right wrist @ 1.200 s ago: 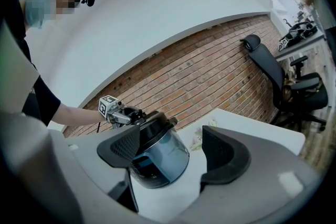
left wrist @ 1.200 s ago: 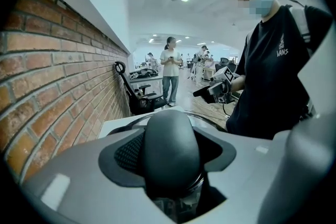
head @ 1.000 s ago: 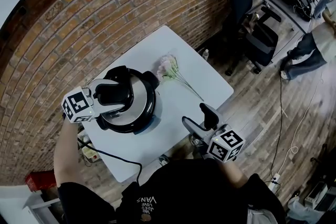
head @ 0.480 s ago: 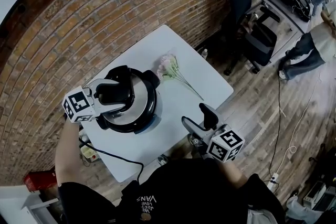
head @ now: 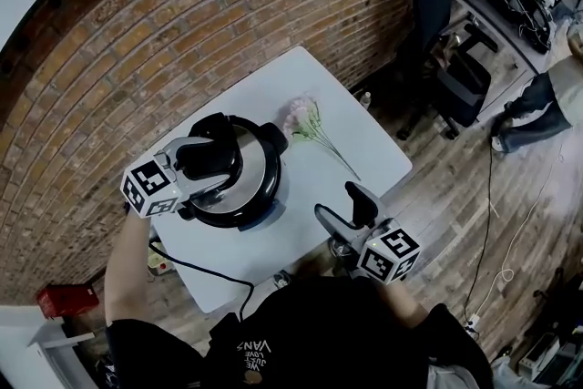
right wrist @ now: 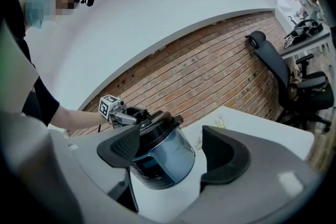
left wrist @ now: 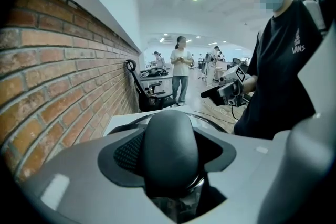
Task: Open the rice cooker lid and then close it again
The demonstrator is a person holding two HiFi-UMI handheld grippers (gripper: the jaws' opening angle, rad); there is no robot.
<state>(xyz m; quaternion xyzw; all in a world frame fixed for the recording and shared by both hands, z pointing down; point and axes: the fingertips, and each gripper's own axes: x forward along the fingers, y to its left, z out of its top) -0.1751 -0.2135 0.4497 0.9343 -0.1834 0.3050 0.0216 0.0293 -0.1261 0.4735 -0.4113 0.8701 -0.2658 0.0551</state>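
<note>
A black and steel rice cooker stands on the white table, its lid down as far as I can tell. My left gripper reaches over the lid from the left. Its jaws are closed on the black lid handle, which fills the gap between the pads. My right gripper hangs open and empty over the table's near edge, pointing at the rice cooker. From the right gripper view the left gripper sits on top of the lid.
Pink artificial flowers lie on the table right of the cooker. A black power cord runs off the near edge toward a power strip. A brick wall backs the table. An office chair and a person are at right.
The head view has shifted a little. My left gripper has rolled slightly while staying on the lid handle. The right gripper has stayed where it was.
</note>
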